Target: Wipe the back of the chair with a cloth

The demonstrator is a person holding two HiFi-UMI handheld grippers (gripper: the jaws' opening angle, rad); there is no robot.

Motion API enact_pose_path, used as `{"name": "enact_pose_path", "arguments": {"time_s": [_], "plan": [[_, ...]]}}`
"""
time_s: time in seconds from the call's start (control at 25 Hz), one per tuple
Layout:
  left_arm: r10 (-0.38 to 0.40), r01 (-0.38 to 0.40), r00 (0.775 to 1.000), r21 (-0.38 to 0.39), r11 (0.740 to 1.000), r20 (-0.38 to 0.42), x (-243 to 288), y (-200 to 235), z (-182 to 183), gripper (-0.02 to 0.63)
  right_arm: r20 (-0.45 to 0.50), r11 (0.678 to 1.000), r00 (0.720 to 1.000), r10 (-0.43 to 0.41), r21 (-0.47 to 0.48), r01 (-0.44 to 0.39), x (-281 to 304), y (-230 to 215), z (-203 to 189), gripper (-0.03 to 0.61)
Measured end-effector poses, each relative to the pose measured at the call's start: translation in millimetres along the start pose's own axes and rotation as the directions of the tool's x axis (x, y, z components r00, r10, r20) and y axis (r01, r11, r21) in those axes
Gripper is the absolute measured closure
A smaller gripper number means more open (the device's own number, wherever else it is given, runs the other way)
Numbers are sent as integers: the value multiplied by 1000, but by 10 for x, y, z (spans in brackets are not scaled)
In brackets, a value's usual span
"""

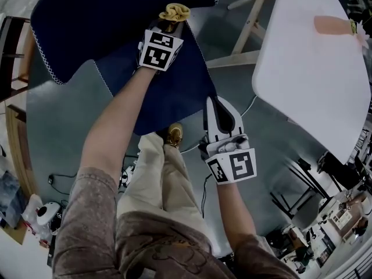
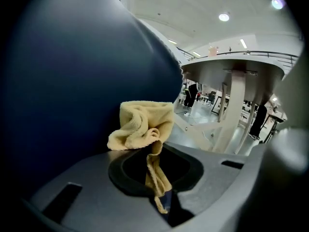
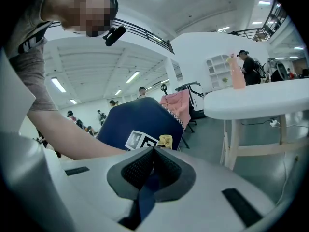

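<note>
Left gripper pinched tight on the bunched yellow cloth, cloth lying against the navy chair back. Right gripper closed with nothing in it, beside the seat edge; white table with pink bottle stands to the right

L tool pinches cloth, arm extended; R tool closed, near body.

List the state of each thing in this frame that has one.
left gripper: jaws shut on the cloth.
cloth: bunched, against the back of the chair.
right gripper: jaws shut, empty.
pink bottle: upright on the white table.
</note>
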State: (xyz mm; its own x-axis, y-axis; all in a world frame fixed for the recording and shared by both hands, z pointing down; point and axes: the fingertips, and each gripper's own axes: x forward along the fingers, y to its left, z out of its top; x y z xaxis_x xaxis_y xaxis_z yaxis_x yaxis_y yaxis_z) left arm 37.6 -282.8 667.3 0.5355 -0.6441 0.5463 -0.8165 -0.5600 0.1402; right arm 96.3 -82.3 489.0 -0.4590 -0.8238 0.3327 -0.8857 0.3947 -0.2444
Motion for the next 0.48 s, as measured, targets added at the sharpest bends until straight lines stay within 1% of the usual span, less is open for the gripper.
{"name": "enact_pose_path", "arguments": {"time_s": [0.12, 0.32, 0.48], "plan": [[-38, 37, 999, 39, 999, 6, 97, -179, 132, 563, 7, 1000, 1000, -5, -2, 5, -17, -6, 14, 557], [-87, 86, 996, 36, 996, 17, 122, -454, 218, 563, 13, 1000, 1000, -28, 15, 27, -102, -52, 11, 556], [-98, 97, 995, 29, 995, 32, 80, -543, 202, 563, 10, 1000, 1000, -26, 17, 26, -163, -45, -36, 557]]}}
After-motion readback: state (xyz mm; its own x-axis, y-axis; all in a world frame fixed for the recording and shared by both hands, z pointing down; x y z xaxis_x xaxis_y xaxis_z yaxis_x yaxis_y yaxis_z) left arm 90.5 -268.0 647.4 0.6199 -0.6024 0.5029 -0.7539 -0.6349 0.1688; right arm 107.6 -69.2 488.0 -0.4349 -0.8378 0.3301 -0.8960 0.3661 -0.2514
